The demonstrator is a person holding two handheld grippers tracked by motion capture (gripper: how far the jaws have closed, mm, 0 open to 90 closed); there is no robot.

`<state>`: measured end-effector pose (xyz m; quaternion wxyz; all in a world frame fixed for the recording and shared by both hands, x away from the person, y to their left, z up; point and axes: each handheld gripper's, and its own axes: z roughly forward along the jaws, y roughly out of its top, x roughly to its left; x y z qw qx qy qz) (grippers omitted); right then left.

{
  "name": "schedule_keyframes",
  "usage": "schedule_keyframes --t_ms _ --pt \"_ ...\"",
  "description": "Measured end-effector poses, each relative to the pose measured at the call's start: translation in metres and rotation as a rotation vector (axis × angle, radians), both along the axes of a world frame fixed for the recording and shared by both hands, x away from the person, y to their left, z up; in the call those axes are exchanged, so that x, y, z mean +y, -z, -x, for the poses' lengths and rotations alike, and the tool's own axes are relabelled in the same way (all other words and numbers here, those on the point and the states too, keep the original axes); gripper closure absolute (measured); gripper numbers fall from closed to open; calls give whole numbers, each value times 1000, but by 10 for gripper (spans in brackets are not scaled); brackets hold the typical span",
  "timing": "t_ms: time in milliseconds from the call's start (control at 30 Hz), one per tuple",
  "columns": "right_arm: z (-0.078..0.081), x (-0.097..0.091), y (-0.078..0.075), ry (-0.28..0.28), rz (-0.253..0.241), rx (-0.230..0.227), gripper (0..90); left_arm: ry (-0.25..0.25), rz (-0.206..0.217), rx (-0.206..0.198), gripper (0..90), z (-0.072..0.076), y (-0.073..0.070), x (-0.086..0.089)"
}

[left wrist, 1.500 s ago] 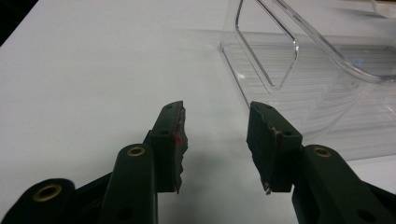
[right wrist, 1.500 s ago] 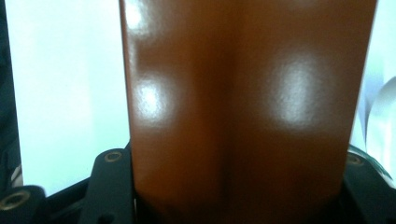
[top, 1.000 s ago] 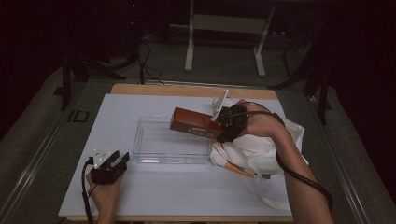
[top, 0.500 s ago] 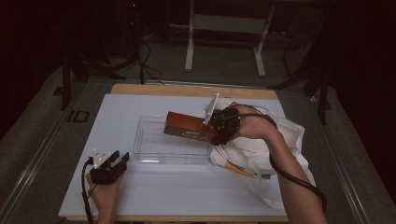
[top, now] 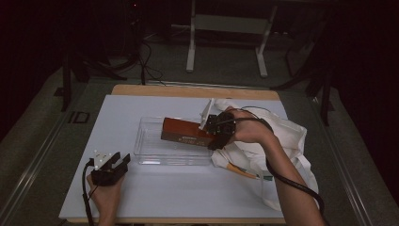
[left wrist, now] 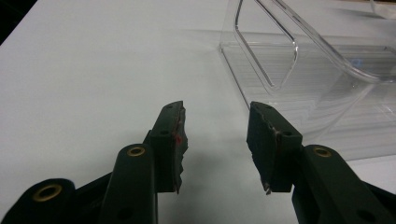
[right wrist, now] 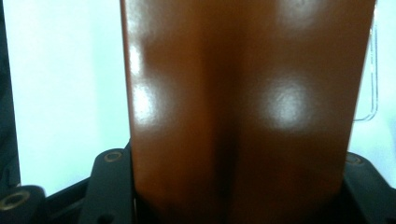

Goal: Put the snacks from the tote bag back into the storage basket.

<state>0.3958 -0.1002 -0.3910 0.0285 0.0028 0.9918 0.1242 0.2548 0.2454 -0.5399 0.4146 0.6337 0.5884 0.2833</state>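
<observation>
Right gripper [top: 212, 134] is clamping one end of a brown box [top: 184, 132]; in the right gripper view the box [right wrist: 243, 107] is sitting wedged between both jaws, glossy face toward the camera. In the high view the box is hanging lengthwise over the clear plastic tray [top: 150, 153], its free end pointing left, above the tray's far right part. Cannot tell whether the box is touching the tray floor.

Tray is sitting mid-table on the white table sheet [top: 122, 113].

White cloth bag [top: 291, 141] is lying crumpled at the right of the sheet, just beside the tray's right end, under the person's right forearm. Something orange [top: 237, 170] is poking out at its near edge.

Left gripper [top: 117, 162] is resting on the sheet near the tray's near left corner, held in the person's left hand [top: 106, 195]. In the left gripper view its fingers [left wrist: 173, 140] are standing spread, nothing between them, the tray's wall [left wrist: 280, 56] just beyond the tips.
</observation>
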Motion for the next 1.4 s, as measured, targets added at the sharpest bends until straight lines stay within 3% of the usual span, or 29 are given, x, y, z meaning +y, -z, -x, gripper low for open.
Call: schedule_keyframes --t_ms 1400 --pt "-5 36 27 -19 68 72 417 4 2 1 572 0 0 0"
